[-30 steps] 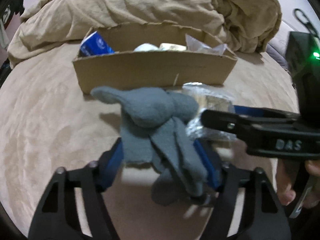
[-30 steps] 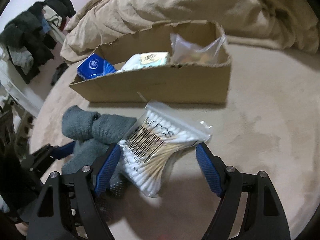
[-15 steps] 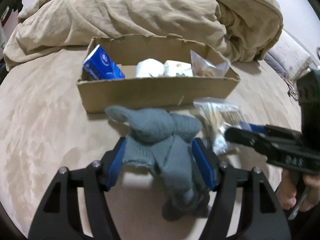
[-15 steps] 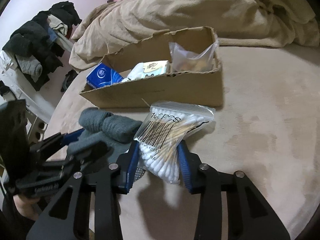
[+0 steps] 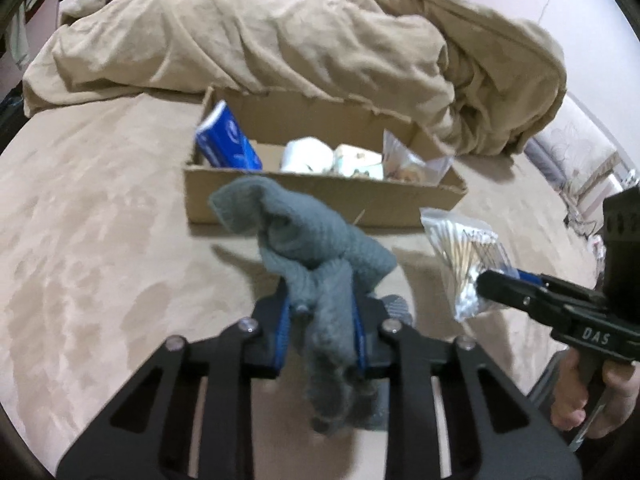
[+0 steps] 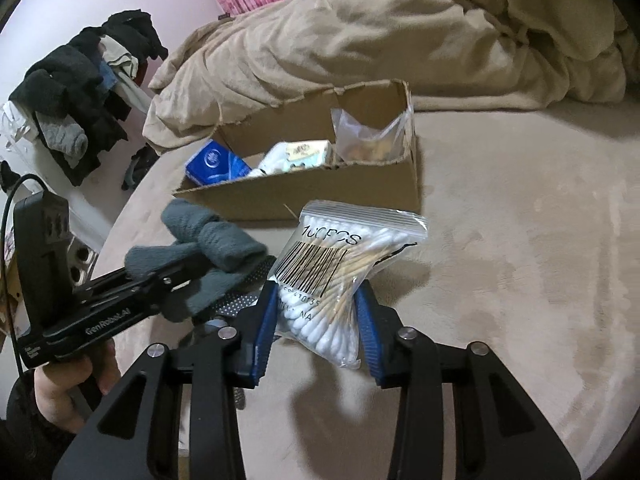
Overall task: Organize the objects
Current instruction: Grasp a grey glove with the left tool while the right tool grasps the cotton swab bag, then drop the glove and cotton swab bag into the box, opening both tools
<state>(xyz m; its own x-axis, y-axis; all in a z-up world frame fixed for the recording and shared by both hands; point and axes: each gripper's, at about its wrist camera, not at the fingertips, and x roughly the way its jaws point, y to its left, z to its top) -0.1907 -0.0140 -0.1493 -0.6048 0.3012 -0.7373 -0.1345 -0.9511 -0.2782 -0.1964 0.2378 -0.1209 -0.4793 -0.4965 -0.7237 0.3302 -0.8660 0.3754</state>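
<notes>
My left gripper [image 5: 320, 300] is shut on a grey knitted sock bundle [image 5: 308, 236] and holds it above the beige bed, in front of the cardboard box [image 5: 320, 200]. My right gripper [image 6: 316, 300] is shut on a clear zip bag of cotton swabs [image 6: 340, 264], lifted off the bed to the right of the socks. The swab bag [image 5: 464, 252] and right gripper [image 5: 492, 284] show at the right of the left wrist view. The socks [image 6: 216, 248] and left gripper [image 6: 188, 268] show at the left of the right wrist view.
The box [image 6: 320, 192] holds a blue packet [image 5: 228, 144], white rolled items [image 5: 308, 156] and a clear plastic bag [image 6: 372, 136]. A rumpled beige duvet [image 5: 280, 36] lies behind it. Dark clothes [image 6: 80, 92] hang off the bed at the left.
Both grippers have closed on their items and lifted them off the bed. The box now appears farther away and lower in both views.
</notes>
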